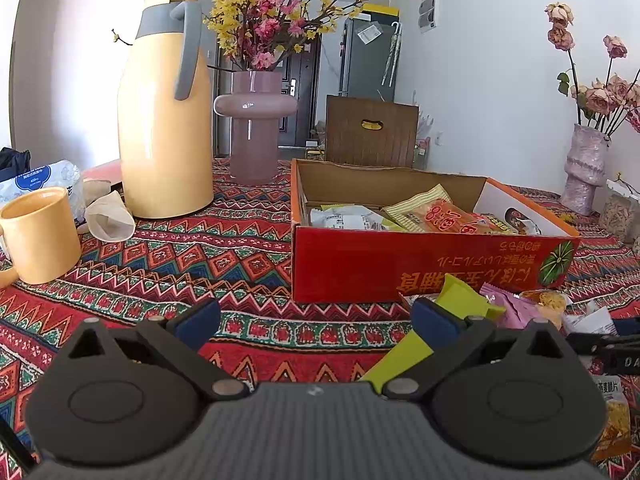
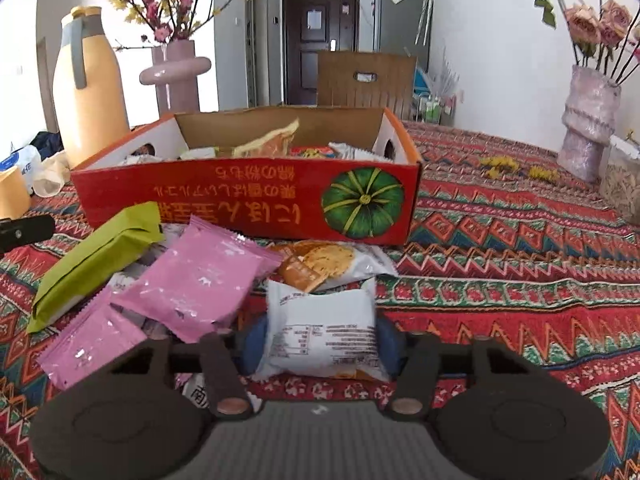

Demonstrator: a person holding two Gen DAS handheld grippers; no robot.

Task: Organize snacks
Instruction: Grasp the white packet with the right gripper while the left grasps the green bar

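1. The left gripper (image 1: 314, 322) is waiting with its fingers spread wide, holding nothing, low over the tablecloth (image 1: 160, 264).
2. The right gripper (image 2: 316, 344) is tipping down and squeezing the white snack bag (image 2: 320, 328) between its pads.
3. The red box (image 2: 248, 196) is sitting at twelve o'clock from the bag, just past the pile.
4. Next, I think, the bag needs lifting up and over the box wall.
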